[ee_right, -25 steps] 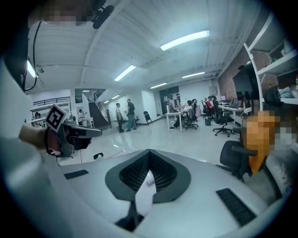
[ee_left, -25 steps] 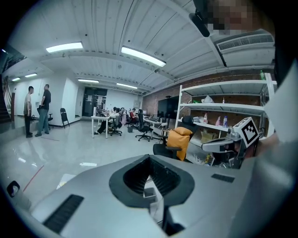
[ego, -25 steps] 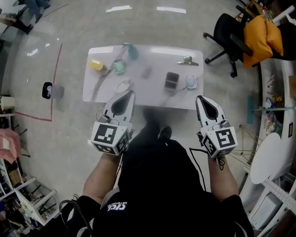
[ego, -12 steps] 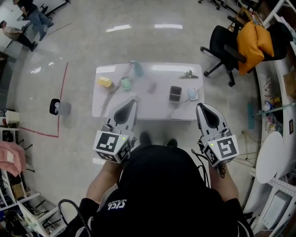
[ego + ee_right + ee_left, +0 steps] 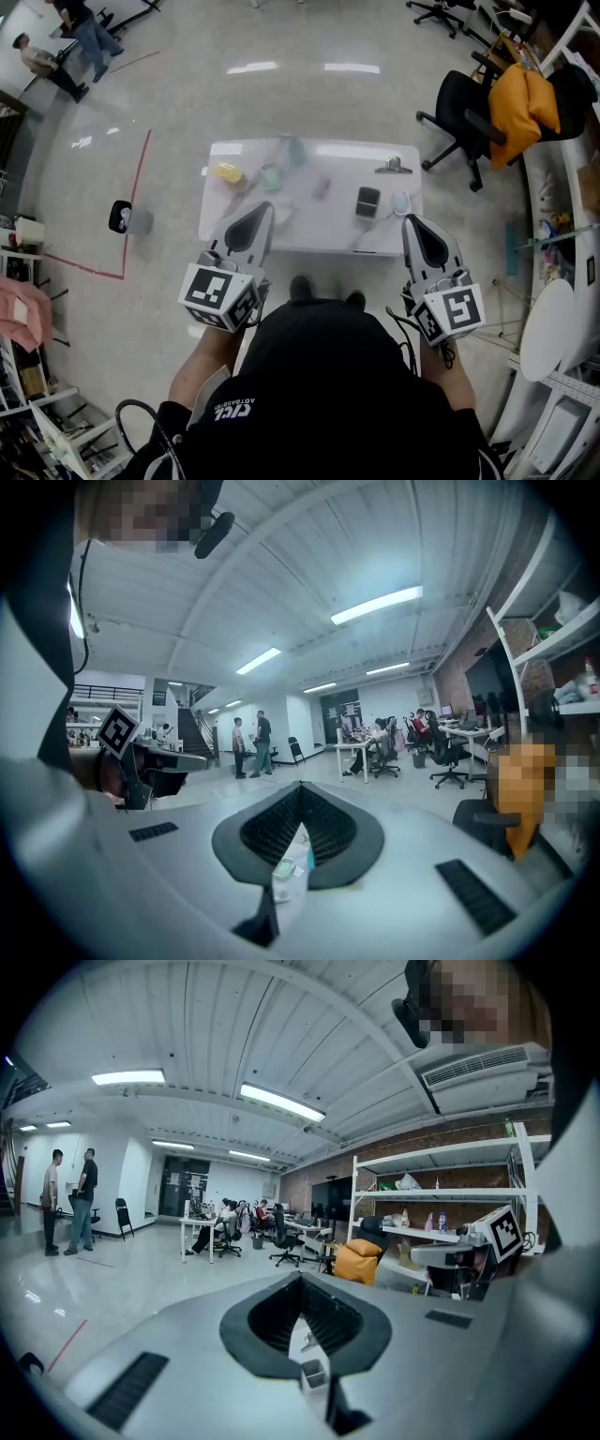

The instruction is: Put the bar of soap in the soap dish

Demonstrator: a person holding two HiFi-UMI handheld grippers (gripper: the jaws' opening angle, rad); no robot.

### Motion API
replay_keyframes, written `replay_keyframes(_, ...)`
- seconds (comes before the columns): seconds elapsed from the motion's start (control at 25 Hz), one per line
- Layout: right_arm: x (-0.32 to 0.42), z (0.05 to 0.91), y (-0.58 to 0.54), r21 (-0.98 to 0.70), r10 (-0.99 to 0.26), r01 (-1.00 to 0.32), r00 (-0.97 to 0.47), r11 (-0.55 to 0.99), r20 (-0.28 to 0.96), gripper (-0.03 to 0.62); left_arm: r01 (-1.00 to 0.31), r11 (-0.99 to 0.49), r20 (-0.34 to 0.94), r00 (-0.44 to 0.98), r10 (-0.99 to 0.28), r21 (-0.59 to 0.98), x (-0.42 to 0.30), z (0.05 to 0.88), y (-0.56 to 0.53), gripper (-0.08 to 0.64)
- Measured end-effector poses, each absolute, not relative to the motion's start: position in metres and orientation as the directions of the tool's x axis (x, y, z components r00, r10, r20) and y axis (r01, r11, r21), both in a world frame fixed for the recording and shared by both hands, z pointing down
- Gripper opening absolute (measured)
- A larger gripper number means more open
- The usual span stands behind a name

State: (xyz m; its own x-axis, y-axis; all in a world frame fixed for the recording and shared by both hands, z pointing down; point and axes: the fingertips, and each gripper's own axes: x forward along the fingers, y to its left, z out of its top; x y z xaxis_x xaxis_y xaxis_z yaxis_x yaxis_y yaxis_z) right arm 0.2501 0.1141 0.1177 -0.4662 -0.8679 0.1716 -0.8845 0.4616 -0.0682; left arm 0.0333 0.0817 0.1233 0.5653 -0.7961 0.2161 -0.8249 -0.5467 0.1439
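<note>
Glossy grey floor [image 5: 169,112], white table [image 5: 337,159] mid-room, office chair [image 5: 459,103] with orange cushion [image 5: 525,98] far right. On the table: dark box [image 5: 367,202], pale oval dish [image 5: 401,202] just right of it, contents unclear; yellow block [image 5: 228,172] at left. Bar of soap is among these, too blurred to pick out. Left tool [image 5: 267,208] and right tool [image 5: 406,219] are closed, empty, on the table's near side.

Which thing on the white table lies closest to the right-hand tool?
The pale blue oval thing, at the table's near right corner just beyond the right gripper; the dark box beside it lies further left.
</note>
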Motion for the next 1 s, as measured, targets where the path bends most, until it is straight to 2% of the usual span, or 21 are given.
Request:
replay_keyframes(0.6, 0.262, 0.123, 0.142, -0.084, -0.857, -0.878, -0.478, 0.471, 0.191, 0.017, -0.807, -0.573, 0.230, 0.590, -0.774, 0.141, 0.050, 0.122, 0.109, 0.008)
replay_keyframes(0.8, 0.271, 0.126, 0.145, -0.091, -0.852, -0.873, -0.487, 0.479, 0.192, 0.017, -0.814, -0.581, 0.230, 0.569, -0.789, 0.022, 0.058, 0.114, 0.118, 0.009)
replay_keyframes(1.0, 0.278, 0.132, 0.150, -0.112, -0.843, -0.865, -0.502, 0.489, 0.196, 0.017, -0.837, -0.536, 0.194, 0.547, -0.814, 0.112, 0.057, 0.112, 0.122, 0.009)
